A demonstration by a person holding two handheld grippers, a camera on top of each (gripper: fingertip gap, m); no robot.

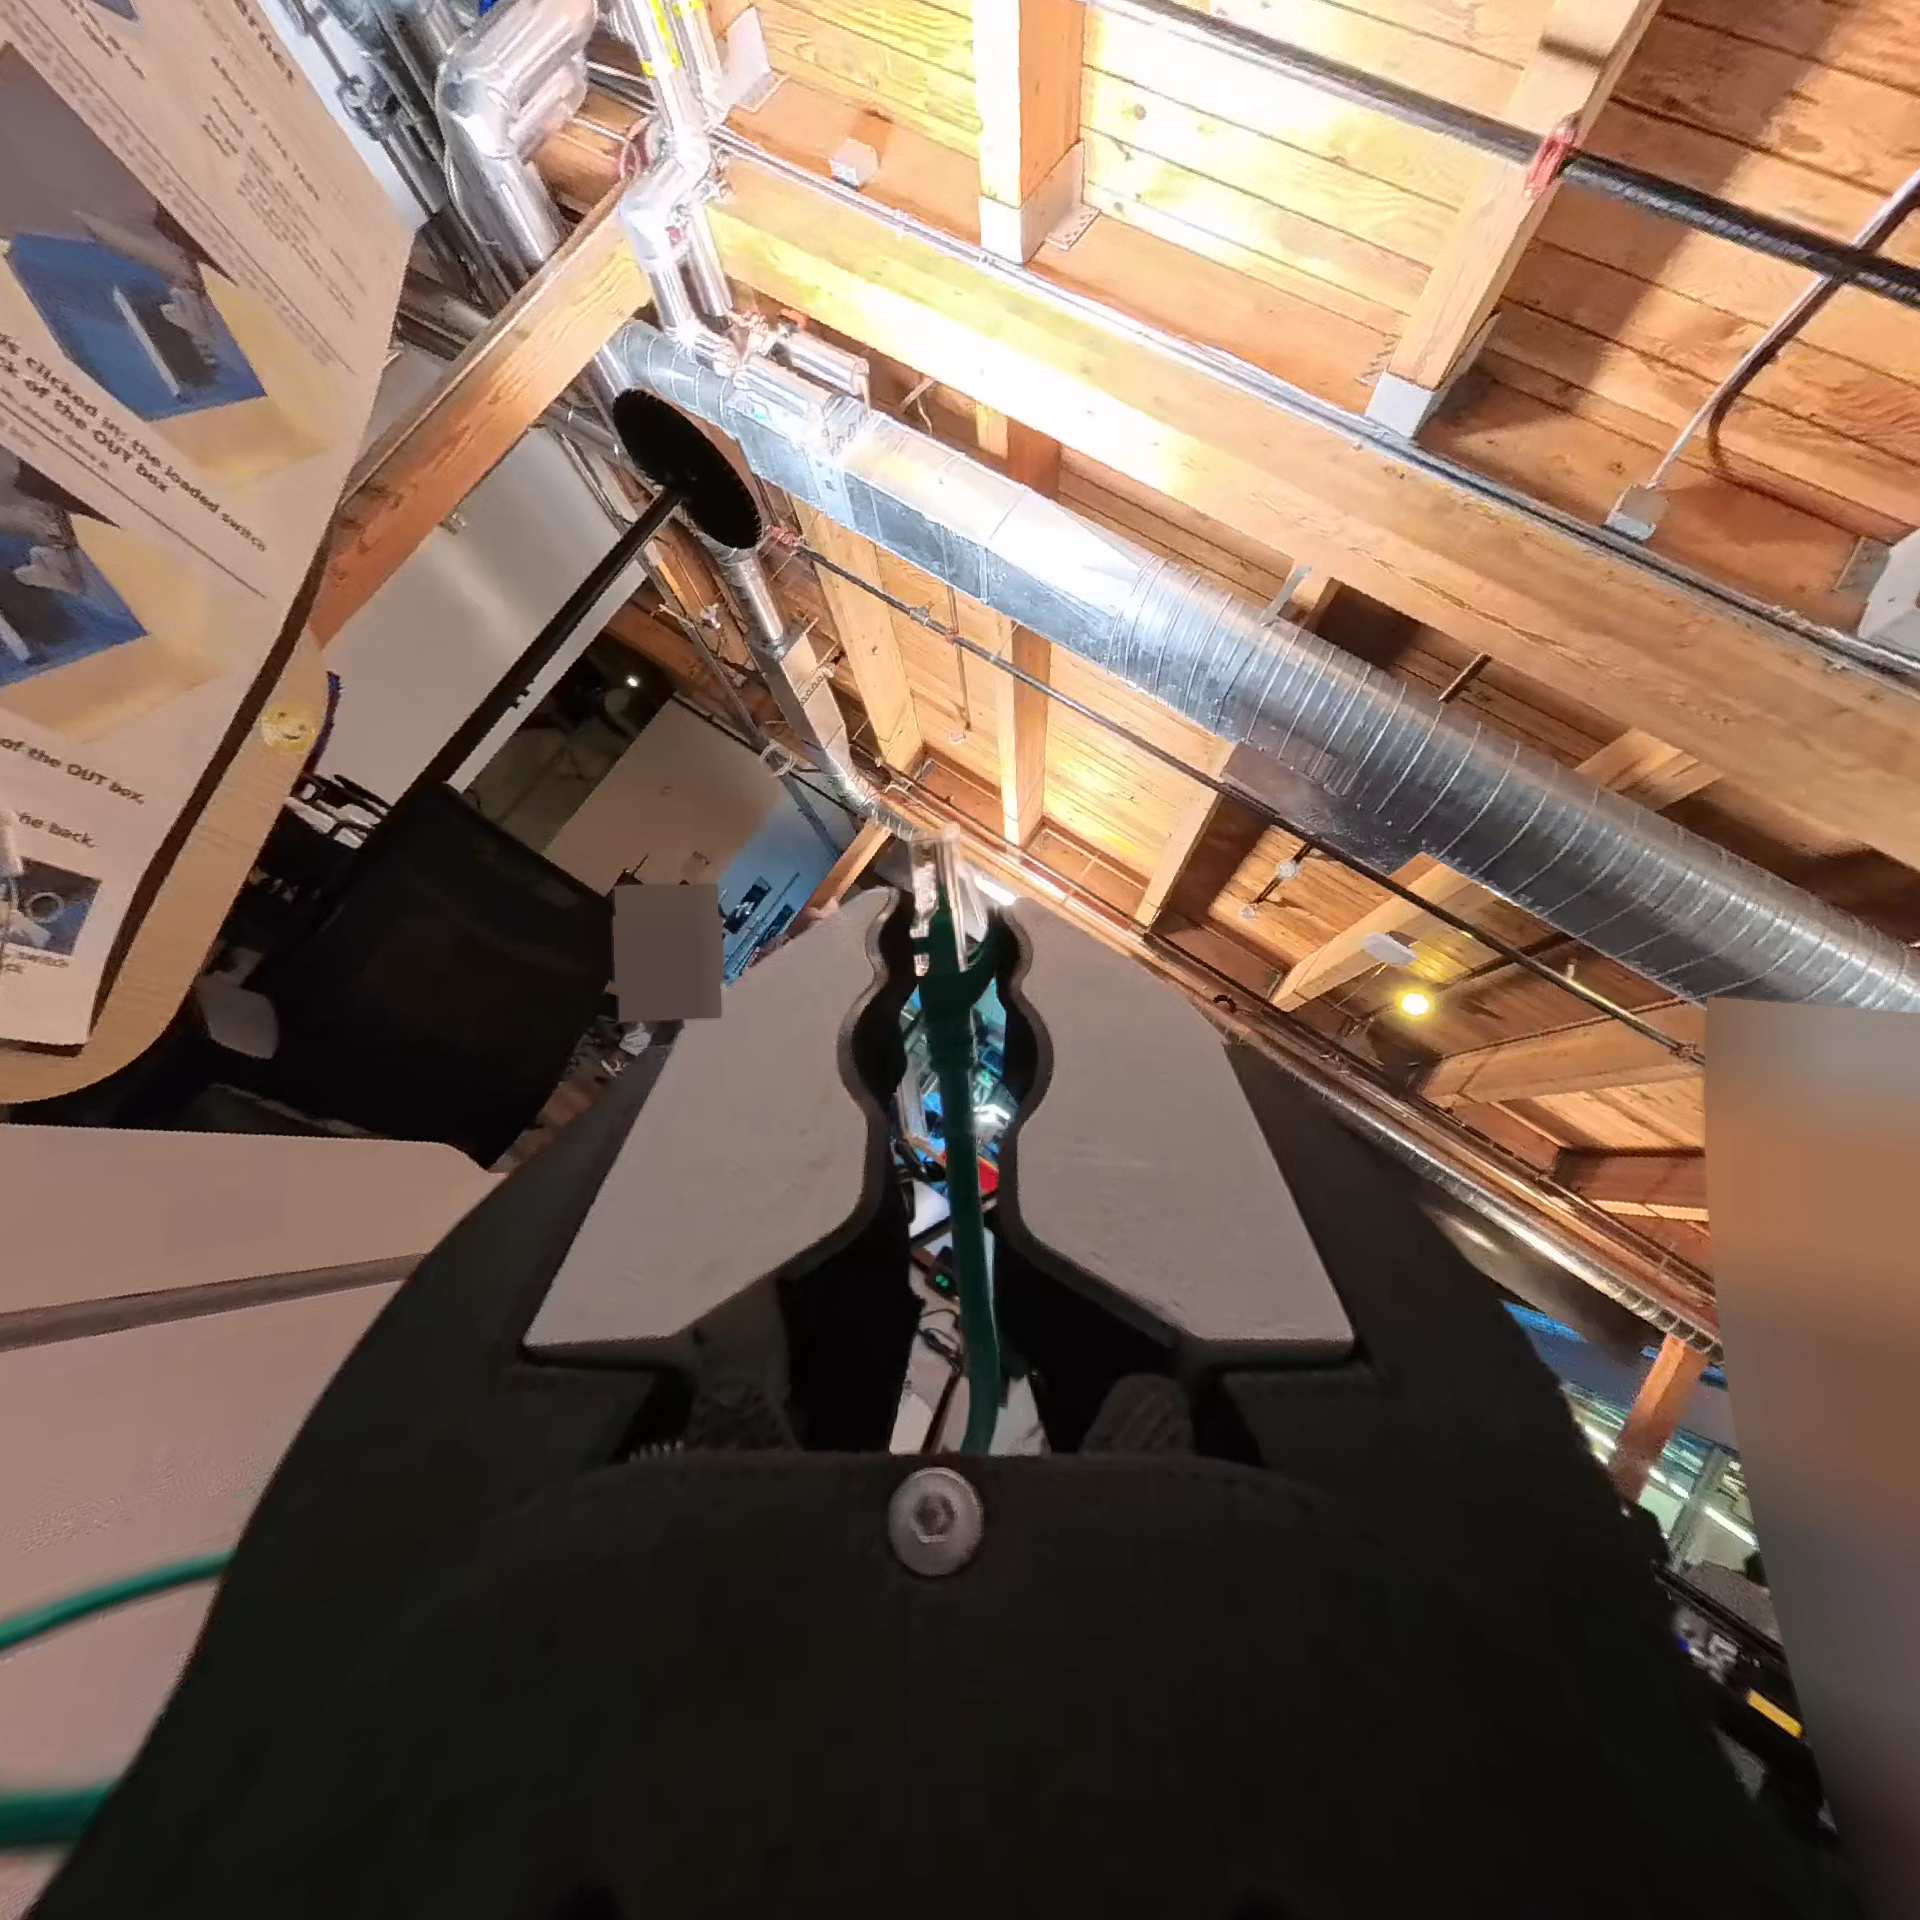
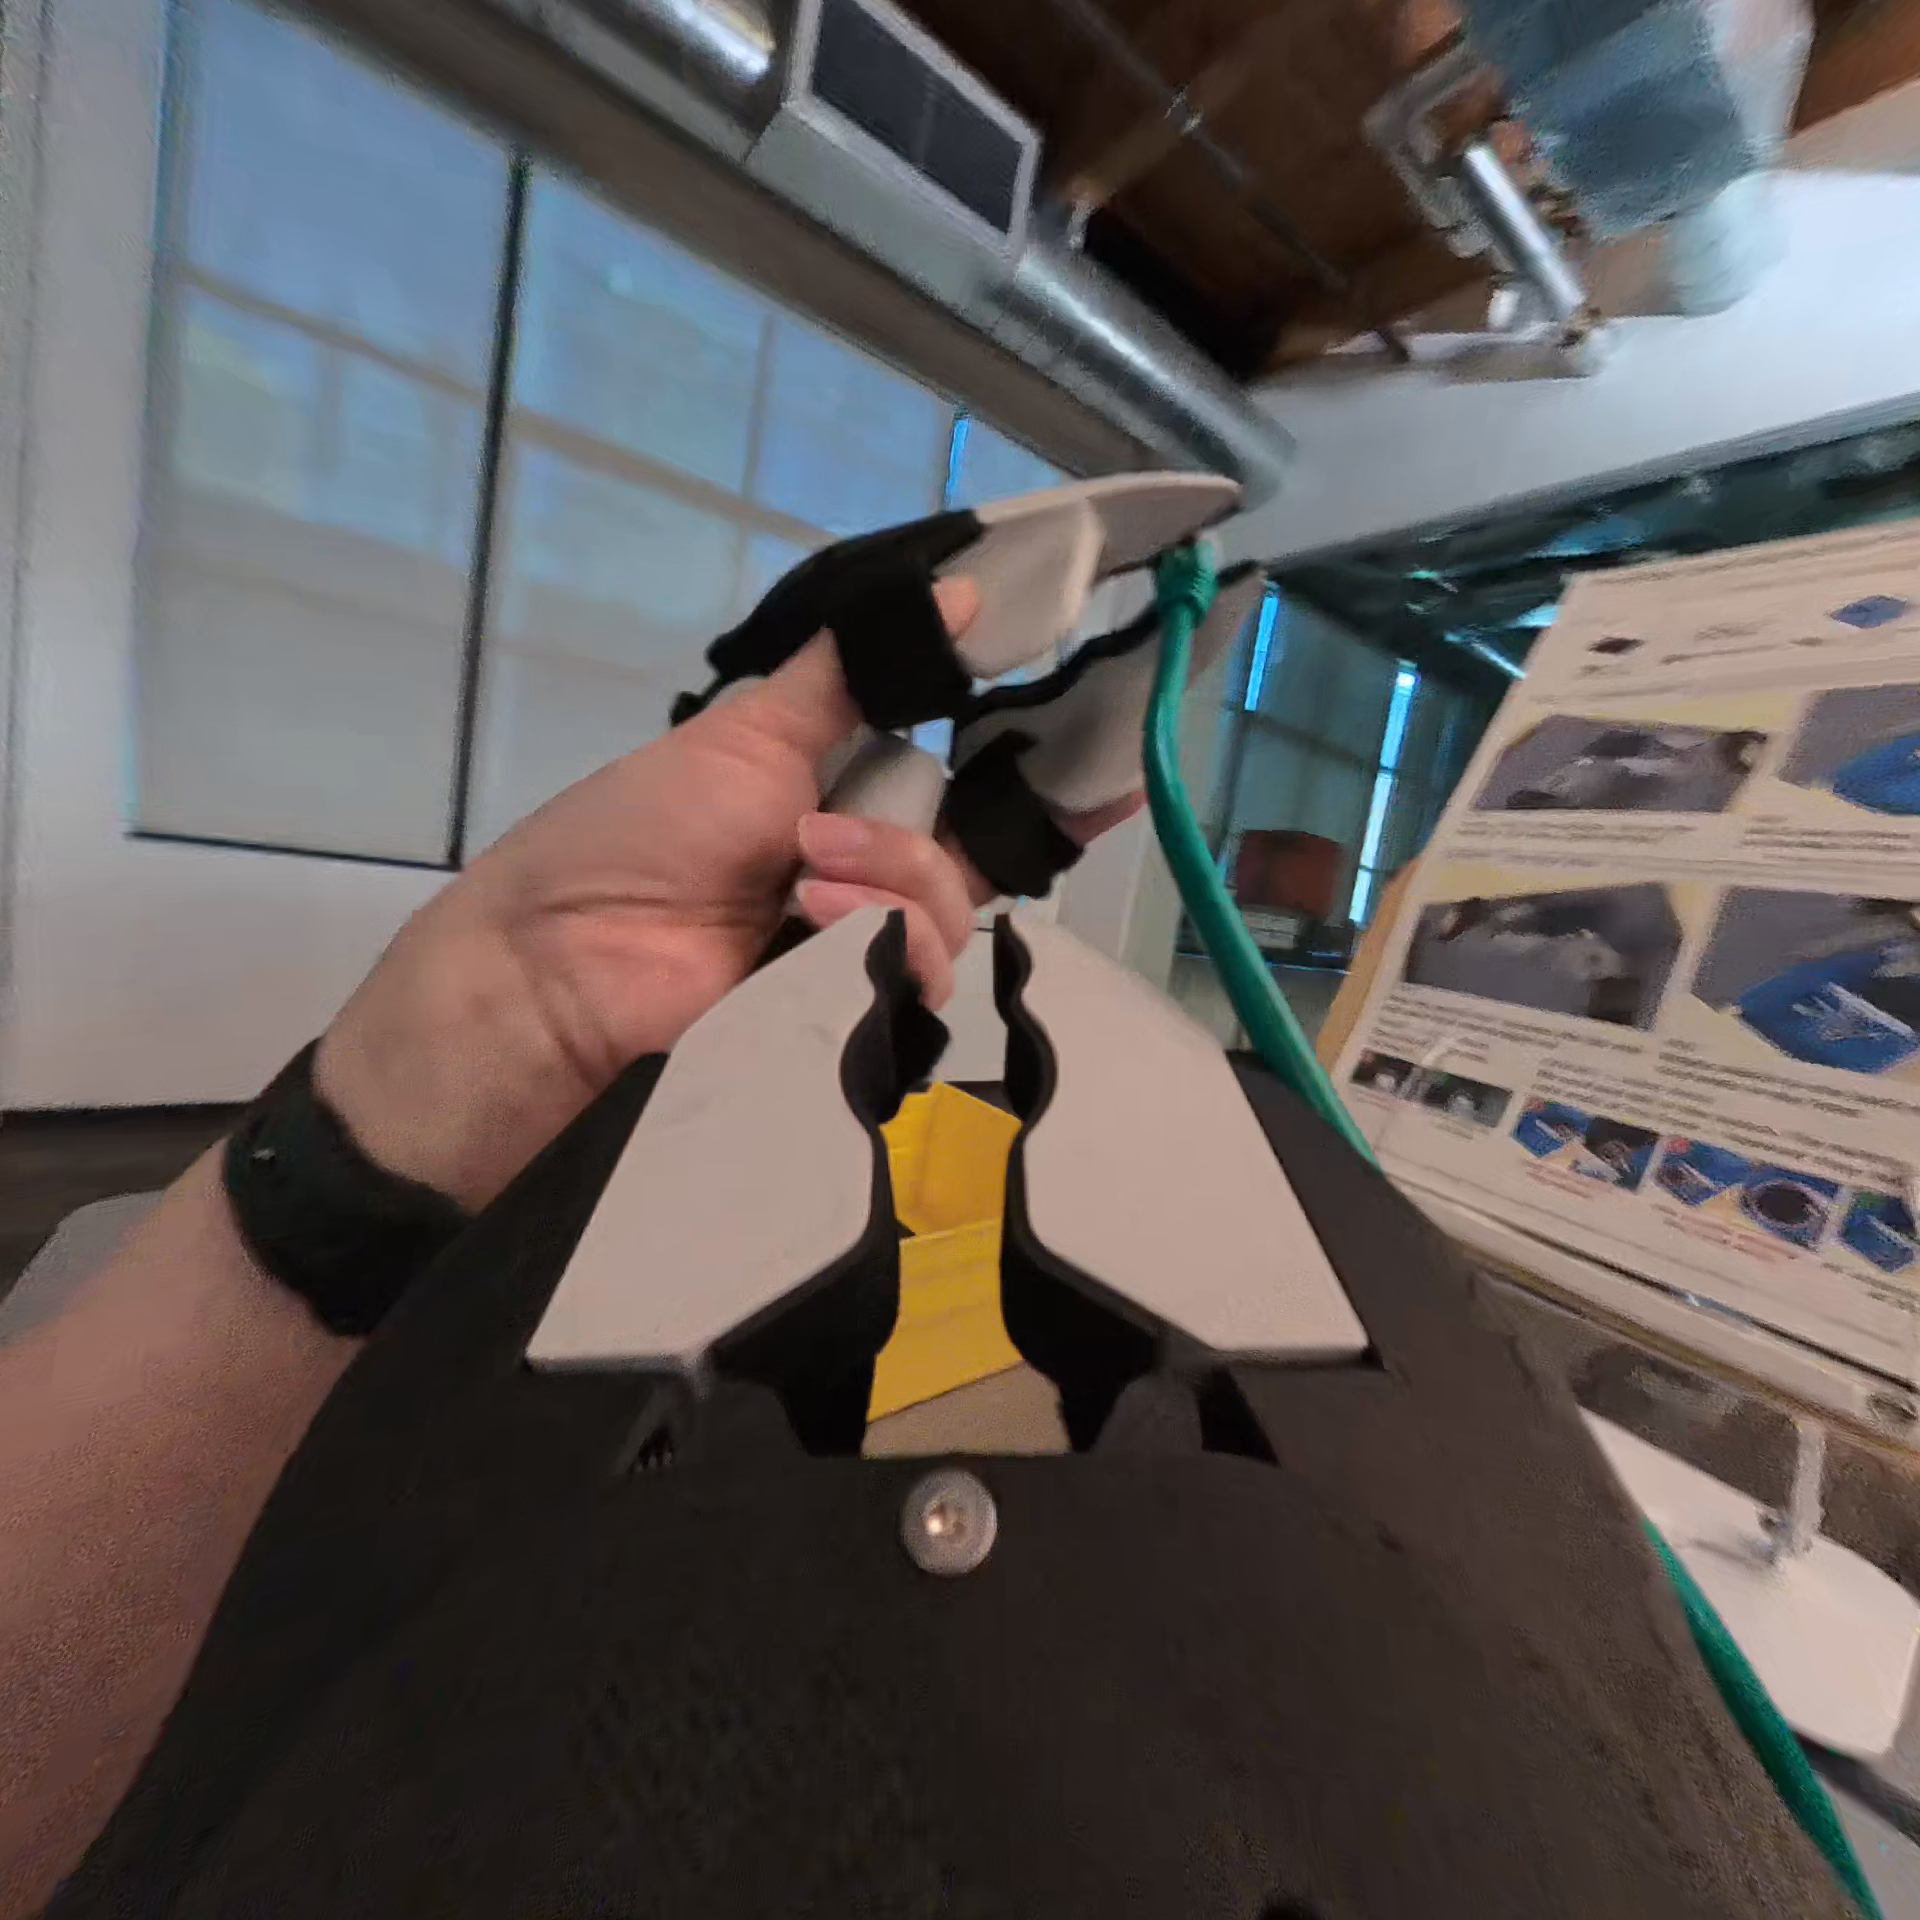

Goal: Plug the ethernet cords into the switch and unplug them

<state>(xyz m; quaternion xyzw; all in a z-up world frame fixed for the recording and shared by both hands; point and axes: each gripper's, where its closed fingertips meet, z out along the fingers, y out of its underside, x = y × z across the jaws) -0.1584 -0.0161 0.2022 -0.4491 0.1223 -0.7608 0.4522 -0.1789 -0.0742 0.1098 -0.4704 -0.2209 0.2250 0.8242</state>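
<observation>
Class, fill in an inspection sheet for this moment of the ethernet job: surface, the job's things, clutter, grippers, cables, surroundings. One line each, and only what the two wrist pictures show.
Surface: nothing seen; both cameras point upward.
Job's things: green ethernet cord with its clear plug poking past the fingertips; no switch in view.
Clutter: yellow object behind the right gripper's fingers; what it is cannot be told.
Grippers: left gripper shut on the cord just behind the plug; right gripper open, holding nothing.
Cables: the cord hangs down from the left gripper, slack; no other cord seen.
Surroundings: wooden ceiling beams, silver duct, instruction poster, window, person's hand.
</observation>
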